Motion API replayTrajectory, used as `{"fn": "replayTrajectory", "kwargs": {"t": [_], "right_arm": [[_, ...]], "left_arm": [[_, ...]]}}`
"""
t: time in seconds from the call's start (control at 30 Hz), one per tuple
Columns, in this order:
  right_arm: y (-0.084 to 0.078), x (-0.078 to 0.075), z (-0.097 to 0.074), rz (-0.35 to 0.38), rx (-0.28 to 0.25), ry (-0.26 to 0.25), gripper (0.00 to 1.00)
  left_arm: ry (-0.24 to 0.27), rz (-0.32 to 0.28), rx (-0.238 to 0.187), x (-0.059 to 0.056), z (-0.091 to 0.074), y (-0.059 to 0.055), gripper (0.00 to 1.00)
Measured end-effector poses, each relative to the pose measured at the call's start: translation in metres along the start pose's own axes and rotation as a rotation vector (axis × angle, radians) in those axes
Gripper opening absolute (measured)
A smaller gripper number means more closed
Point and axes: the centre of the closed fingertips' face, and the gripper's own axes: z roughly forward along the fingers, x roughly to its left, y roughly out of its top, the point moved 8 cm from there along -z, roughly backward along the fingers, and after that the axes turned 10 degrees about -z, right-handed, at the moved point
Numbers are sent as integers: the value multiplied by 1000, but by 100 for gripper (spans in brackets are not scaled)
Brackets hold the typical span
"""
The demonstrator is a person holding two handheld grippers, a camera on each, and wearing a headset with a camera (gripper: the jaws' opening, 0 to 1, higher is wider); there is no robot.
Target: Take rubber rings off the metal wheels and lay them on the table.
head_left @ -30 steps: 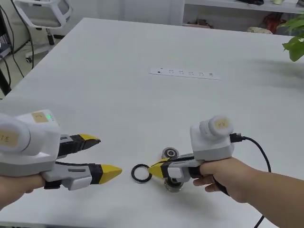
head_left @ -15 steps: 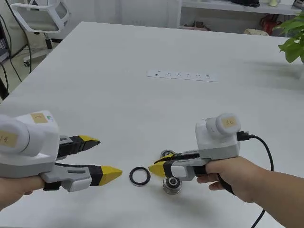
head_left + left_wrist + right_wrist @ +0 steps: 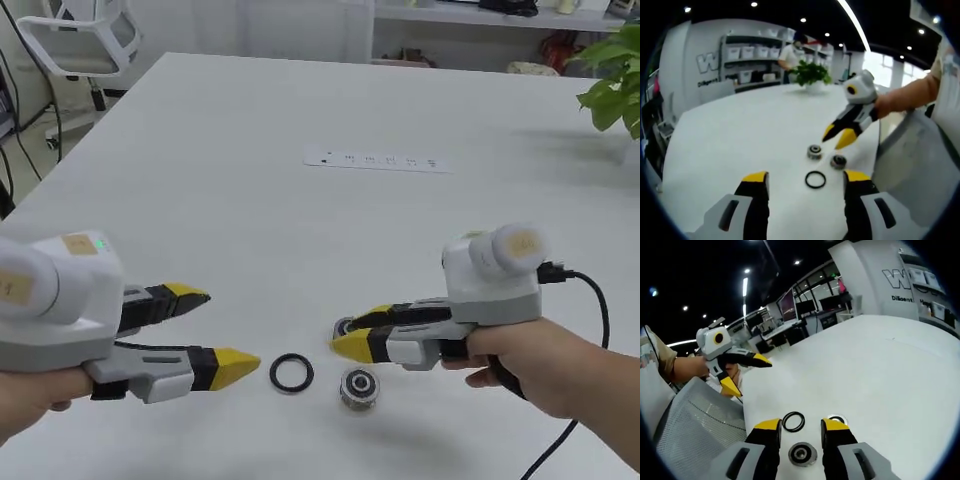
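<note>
One ring (image 3: 291, 373) lies flat on my desk (image 3: 250, 200).
My left gripper (image 3: 225, 330) and right gripper (image 3: 352, 335) have jaws apart, ready to grab a wheel (image 3: 359, 388).

White surface (image 3: 250, 150) is fitted with a power strip (image 3: 376, 161); office chair (image 3: 75, 30), shelving (image 3: 470, 14) and potted plant (image 3: 610, 88) are seen beyond; ceiling spotlights (image 3: 803, 20) are lit.

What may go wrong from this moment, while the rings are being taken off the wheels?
1. The near wheel and far wheel lie loose on the table. The left gripper is open and holds nothing, so a pull by the right gripper alone may drag a wheel.
2. The rubber ring lies close to the near wheel; a reaching jaw might knock it away.
</note>
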Motion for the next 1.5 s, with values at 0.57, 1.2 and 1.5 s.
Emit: {"fn": "replayTrajectory", "kwargs": {"t": [0.57, 1.2, 1.5], "right_arm": [[-8, -2, -38, -70, 13, -79, 43], [-35, 7, -82, -101, 48, -170, 54], [-41, 16, -93, -120, 68, -202, 58]], "left_arm": [[-5, 7, -12, -6, -2, 8, 64], [-21, 15, -19, -16, -5, 12, 67], [-16, 14, -15, -17, -7, 9, 68]]}}
